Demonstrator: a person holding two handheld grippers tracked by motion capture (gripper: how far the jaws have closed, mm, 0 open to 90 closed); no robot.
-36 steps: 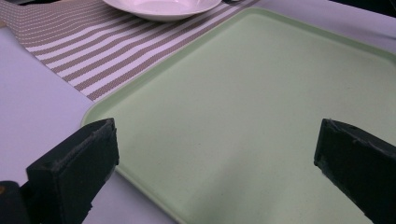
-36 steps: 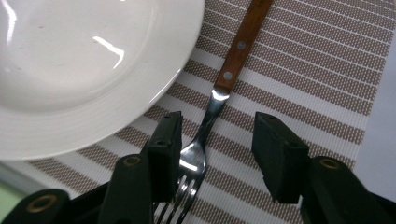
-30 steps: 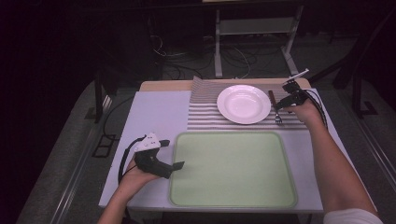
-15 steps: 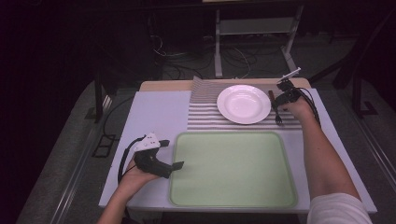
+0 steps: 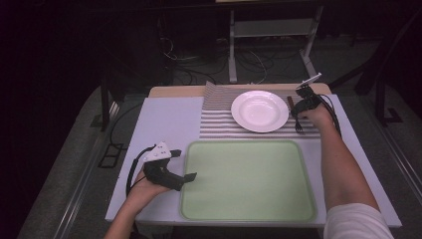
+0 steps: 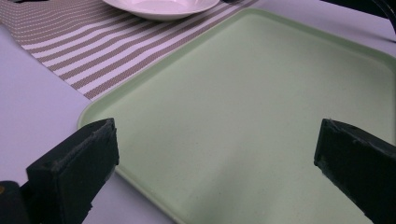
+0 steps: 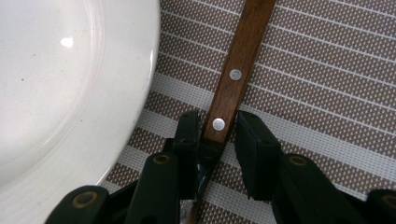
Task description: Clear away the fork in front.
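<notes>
A fork with a brown wooden handle lies on the striped placemat, just right of the white plate. My right gripper has just been closing its jaws, and they now sit against both sides of the handle near its metal end. From above, the right gripper is over the fork beside the plate. At the left edge of the green tray, my left gripper is held low and open. Its jaws stand wide apart with only the tray beyond them.
The placemat lies across the back of the white table, and the tray takes up the front middle. Dark floor, cables and a metal stand lie beyond the far table edge. The person's right forearm runs along the tray's right side.
The right hand has shifted slightly toward the plate and down onto the fork, and its jaws have closed in on the handle. The left hand and its gripper have stayed still.
</notes>
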